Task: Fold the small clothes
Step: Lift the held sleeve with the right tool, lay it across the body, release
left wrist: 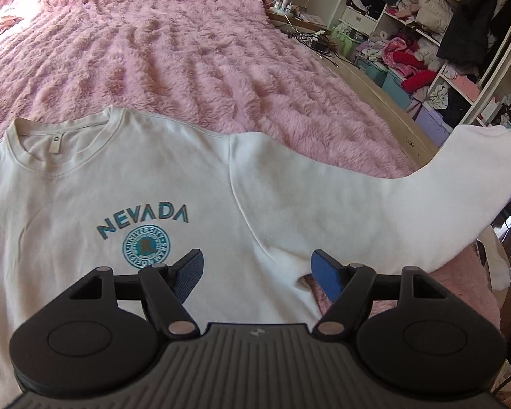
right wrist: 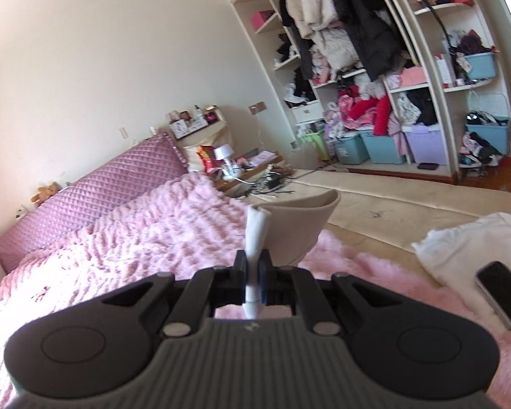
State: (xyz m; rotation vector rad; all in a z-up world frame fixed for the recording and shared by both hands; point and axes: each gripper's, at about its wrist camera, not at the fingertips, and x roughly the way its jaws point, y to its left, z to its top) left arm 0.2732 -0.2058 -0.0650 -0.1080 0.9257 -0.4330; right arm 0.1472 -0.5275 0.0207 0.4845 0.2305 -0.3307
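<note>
A white sweatshirt (left wrist: 153,187) with a teal "NEVADA" print lies face up on the pink fluffy bedspread (left wrist: 187,61). Its right sleeve (left wrist: 408,197) is lifted off the bed toward the right edge of the view. My left gripper (left wrist: 255,272) is open and empty, hovering just above the sweatshirt near the armpit. My right gripper (right wrist: 253,269) is shut on the sleeve cuff (right wrist: 255,235), a bunched white edge that sticks up between the fingers, held above the bedspread (right wrist: 136,238).
A folded white cloth (right wrist: 470,248) and a black phone (right wrist: 504,293) lie on the bed's right side. A cluttered nightstand (right wrist: 248,167) with cables stands by the purple headboard cushion (right wrist: 95,201). An open wardrobe (right wrist: 391,85) with clothes and bins fills the far wall.
</note>
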